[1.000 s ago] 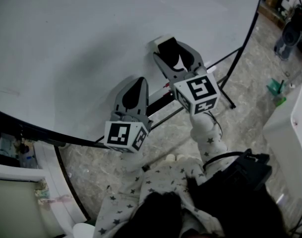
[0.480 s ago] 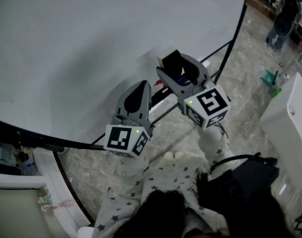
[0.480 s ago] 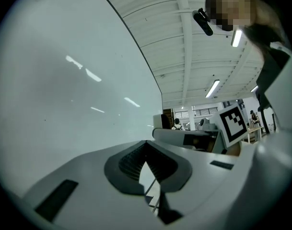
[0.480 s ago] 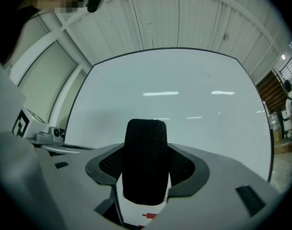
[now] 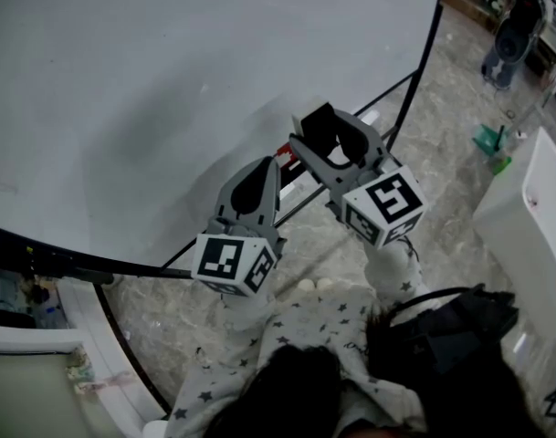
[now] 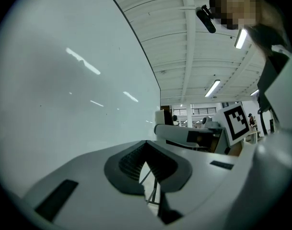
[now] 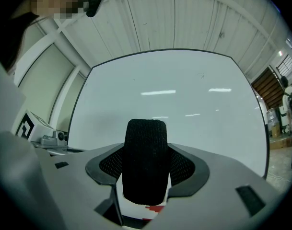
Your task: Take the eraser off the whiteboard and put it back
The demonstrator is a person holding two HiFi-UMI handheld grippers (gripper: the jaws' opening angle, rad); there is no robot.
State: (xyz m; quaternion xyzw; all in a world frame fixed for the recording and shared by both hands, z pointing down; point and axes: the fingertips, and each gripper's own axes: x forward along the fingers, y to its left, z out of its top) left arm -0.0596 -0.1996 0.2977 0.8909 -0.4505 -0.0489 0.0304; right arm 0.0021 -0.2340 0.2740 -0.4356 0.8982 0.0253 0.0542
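Observation:
The eraser (image 5: 319, 126), black felt on a white body, sits between the jaws of my right gripper (image 5: 325, 135), which is shut on it just in front of the whiteboard (image 5: 168, 71) and apart from its surface. In the right gripper view the eraser (image 7: 146, 162) stands upright between the pads with its felt towards the camera, and the whiteboard (image 7: 184, 95) fills the background. My left gripper (image 5: 262, 176) is beside it on the left, shut with nothing in it. In the left gripper view its jaws (image 6: 148, 152) meet, with the whiteboard (image 6: 64, 80) to the left.
The board's tray (image 5: 291, 164) with a red marker lies under the grippers. Black stand legs (image 5: 414, 71) cross the marble floor. A white cabinet (image 5: 533, 217) stands at right, a green object (image 5: 490, 142) lies on the floor, and a black bag (image 5: 451, 327) hangs at the person's side.
Both grippers have drawn back and down from the whiteboard. The eraser, against the board a second ago, has come away with the right gripper.

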